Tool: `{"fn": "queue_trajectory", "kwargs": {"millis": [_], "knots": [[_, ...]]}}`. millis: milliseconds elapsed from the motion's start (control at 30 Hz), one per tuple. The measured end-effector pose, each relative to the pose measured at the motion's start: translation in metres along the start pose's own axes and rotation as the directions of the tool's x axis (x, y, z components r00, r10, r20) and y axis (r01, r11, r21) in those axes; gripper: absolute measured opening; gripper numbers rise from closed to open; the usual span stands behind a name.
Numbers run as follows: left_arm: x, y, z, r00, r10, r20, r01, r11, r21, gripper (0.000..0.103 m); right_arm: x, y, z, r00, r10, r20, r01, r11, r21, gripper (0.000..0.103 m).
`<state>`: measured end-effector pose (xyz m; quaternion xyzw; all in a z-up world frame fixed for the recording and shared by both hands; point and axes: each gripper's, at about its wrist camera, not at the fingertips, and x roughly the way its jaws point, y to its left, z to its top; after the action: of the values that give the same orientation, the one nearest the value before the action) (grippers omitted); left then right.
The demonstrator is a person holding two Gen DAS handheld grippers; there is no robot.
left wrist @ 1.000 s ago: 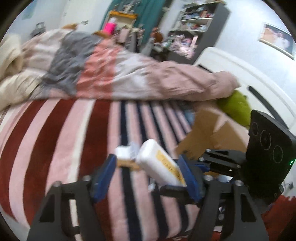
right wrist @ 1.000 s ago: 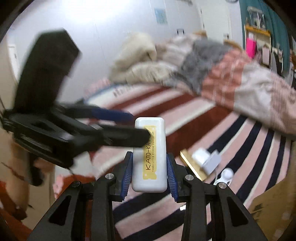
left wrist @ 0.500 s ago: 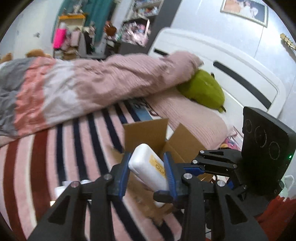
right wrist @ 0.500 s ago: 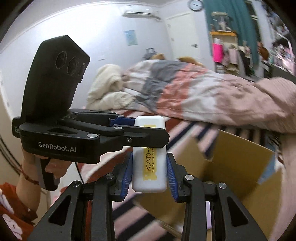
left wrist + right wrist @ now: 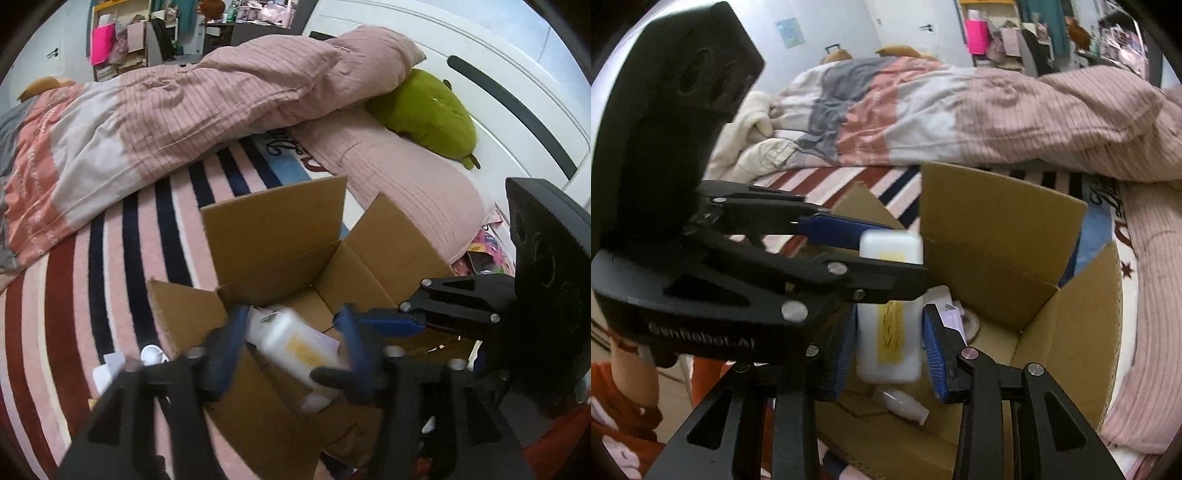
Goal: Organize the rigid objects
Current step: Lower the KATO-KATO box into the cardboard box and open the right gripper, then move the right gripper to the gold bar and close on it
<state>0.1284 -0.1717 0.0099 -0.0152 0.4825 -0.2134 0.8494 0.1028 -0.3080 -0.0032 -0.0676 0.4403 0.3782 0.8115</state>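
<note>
Between both tools' pads, white case (image 5: 889, 332) above cardboard box (image 5: 997, 236).

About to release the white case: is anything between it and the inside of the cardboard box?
Nothing visible blocks the drop. The white case hangs in the right gripper over the open cardboard box, flaps folded out. The left gripper straddles the case's upper end, jaws just opened. A small white bottle already lies below.
</note>
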Motion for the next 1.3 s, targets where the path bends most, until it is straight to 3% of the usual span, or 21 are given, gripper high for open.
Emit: {"fn": "queue_trajectory", "kwargs": {"millis": [167,267,367,467,567,667,800,967,1100,1233,1300], "knots": [[-0.039,0.013,-0.01,0.996,0.011,0.092,-0.008,1.0,-0.029,0.068,-0.007,0.01,0.003,1.0,0.011,0.027,-0.01,1.0,-0.013,0.032],[-0.073,0.026,-0.025,0.984,0.076,0.163,-0.068,0.996,-0.058,0.07,-0.015,0.033,0.008,0.996,0.022,0.082,-0.016,0.997,-0.073,0.032],[-0.104,0.049,-0.047,0.962,0.168,0.216,-0.145,0.983,-0.116,0.07,-0.016,0.068,0.014,0.987,0.115,0.115,-0.098,0.985,-0.14,0.034],[-0.129,0.074,-0.079,0.933,0.272,0.238,-0.237,0.957,-0.166,0.072,-0.004,0.098,0.017,0.978,0.178,0.112,-0.154,0.968,-0.197,0.043],[-0.145,0.103,-0.115,0.904,0.353,0.241,-0.306,0.928,-0.213,0.073,0.022,0.136,0.015,0.975,0.213,0.07,-0.187,0.944,-0.271,0.044],[-0.149,0.134,-0.149,0.892,0.399,0.21,-0.335,0.898,-0.284,0.073,0.054,0.159,0.014,0.974,0.224,0.001,-0.215,0.934,-0.285,0.044],[-0.142,0.168,-0.182,0.9,0.397,0.179,-0.317,0.879,-0.356,0.073,0.103,0.174,0.011,0.978,0.196,-0.067,-0.207,0.939,-0.274,0.044],[-0.13,0.193,-0.205,0.907,0.382,0.175,-0.29,0.872,-0.395,0.073,0.159,0.175,0.007,0.996,0.021,-0.092,-0.049,0.946,-0.32,0.044],[-0.118,0.208,-0.214,0.914,0.374,0.157,-0.282,0.864,-0.417,0.073,0.191,0.164,0.008,0.992,-0.028,-0.125,-0.011,0.955,-0.296,0.044],[-0.107,0.222,-0.216,0.923,0.355,0.149,-0.262,0.863,-0.431,0.073,0.213,0.153,0.011,0.986,-0.121,-0.114,0.079,0.944,-0.321,0.044],[-0.105,0.224,-0.216,0.925,0.351,0.148,-0.259,0.865,-0.431,0.073,0.224,0.146,0.013,0.984,-0.121,-0.133,0.075,0.948,-0.309,0.045]]}}
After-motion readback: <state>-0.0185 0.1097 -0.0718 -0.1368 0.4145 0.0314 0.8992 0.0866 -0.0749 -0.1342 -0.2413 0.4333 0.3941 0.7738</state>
